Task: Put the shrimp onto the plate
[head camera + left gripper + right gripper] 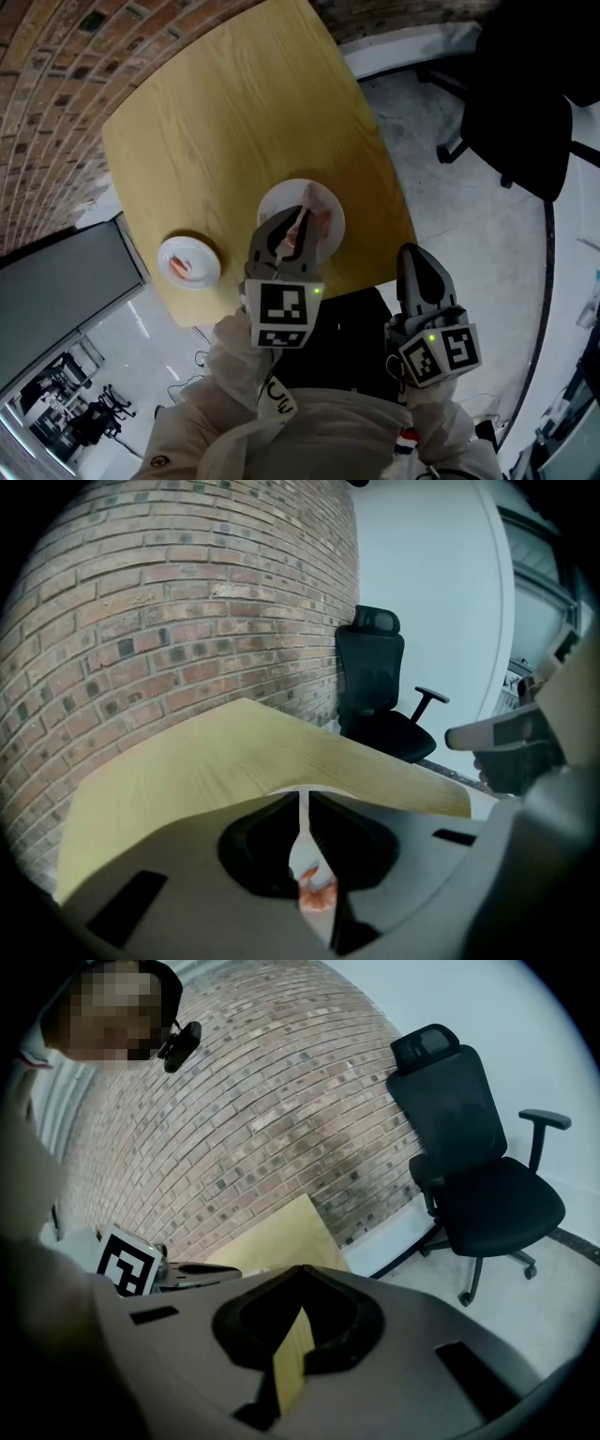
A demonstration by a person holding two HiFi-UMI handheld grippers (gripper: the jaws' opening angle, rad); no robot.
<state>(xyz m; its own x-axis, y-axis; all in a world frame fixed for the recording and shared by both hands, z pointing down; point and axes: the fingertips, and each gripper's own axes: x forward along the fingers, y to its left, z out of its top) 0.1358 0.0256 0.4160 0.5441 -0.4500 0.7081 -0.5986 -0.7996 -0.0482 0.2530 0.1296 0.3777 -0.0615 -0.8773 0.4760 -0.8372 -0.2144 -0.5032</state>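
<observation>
Nearest, pale sleeves point(246, 375) are partly cut off by the frame's bottom. Two grippers are seen. The left gripper point(296, 228) is held over the plate point(272, 199) by the table's point(216, 122) near edge, its jaws drawn to a thin slit and pinched on a pale, orange-tipped shrimp point(317, 892). The right gripper point(417, 262) is kept off the near right corner, jaws together, nothing between them. Pink pieces on the plate are half covered and cannot be counted. A small dish point(167, 255) at the near left corner holds one more pink piece. Beyond, a brick wall point(56, 112) and one black chair point(516, 103) are seen.
</observation>
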